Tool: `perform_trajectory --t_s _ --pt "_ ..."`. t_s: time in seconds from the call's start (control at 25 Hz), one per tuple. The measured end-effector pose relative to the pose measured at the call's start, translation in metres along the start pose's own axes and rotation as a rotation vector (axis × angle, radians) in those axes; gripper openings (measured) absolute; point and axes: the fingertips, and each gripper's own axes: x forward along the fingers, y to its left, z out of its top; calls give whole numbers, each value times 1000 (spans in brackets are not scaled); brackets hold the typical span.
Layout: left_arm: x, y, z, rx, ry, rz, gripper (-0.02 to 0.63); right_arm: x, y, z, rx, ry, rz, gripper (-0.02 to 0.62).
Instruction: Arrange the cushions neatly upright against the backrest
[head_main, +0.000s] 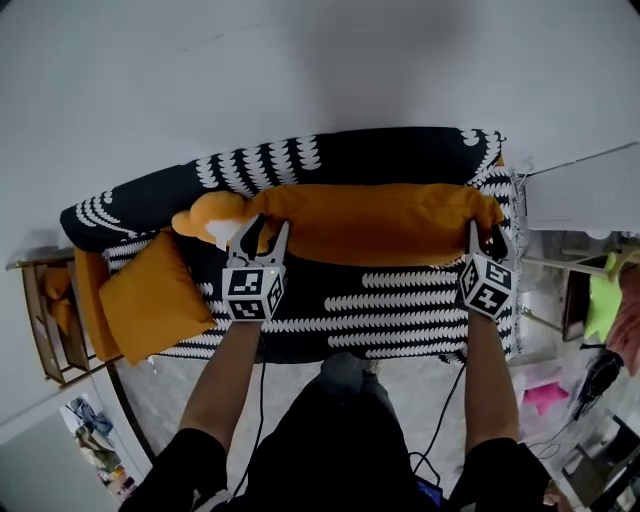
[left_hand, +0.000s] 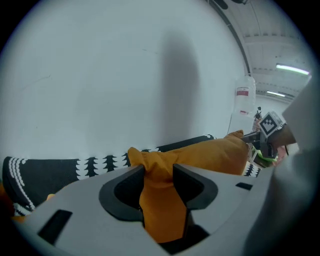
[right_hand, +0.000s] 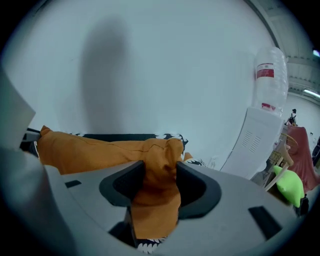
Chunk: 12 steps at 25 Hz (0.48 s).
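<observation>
Light: bright, even, diffuse indoor light.
Source: ceiling strip lights (left_hand: 292, 70), far right.
Shadows: soft upright shadow on the wall (left_hand: 180, 85) in both gripper views.
Distortion: strong fisheye with dark corners.

**Head view.** Camera sits high above the scene and faces steeply down from well off. It covers the whole black-and-white patterned fabric sofa (head_main: 400, 300) and the pale plain wall (head_main: 300, 70) behind it.

**Left gripper view.** Camera rides on the left hand-held gripper (head_main: 265, 226), low and very near its grey jaws. It faces along them toward the wall.

**Right gripper view.** Camera has the same seat on the right hand-held gripper (head_main: 485, 238) and also faces the wall. A white boxy water dispenser (right_hand: 257, 137) shows at right.

**Shared.** The long orange fabric cushion (head_main: 380, 222) appears in all three views. The left gripper view also catches the right hand-held gripper.
</observation>
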Motion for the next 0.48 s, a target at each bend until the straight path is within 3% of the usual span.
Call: perform_trajectory --t_s 0.12,0.24,0.48 --pt "2 2 -1 22 17 -6 208 5 3 9 54 -2 34 288" --pt "-1 7 -8 24 41 17 267 2 6 16 77 -33 45 337" --pt "-21 -6 -25 0 55 10 267 -18 6 3 98 -42 71 329"
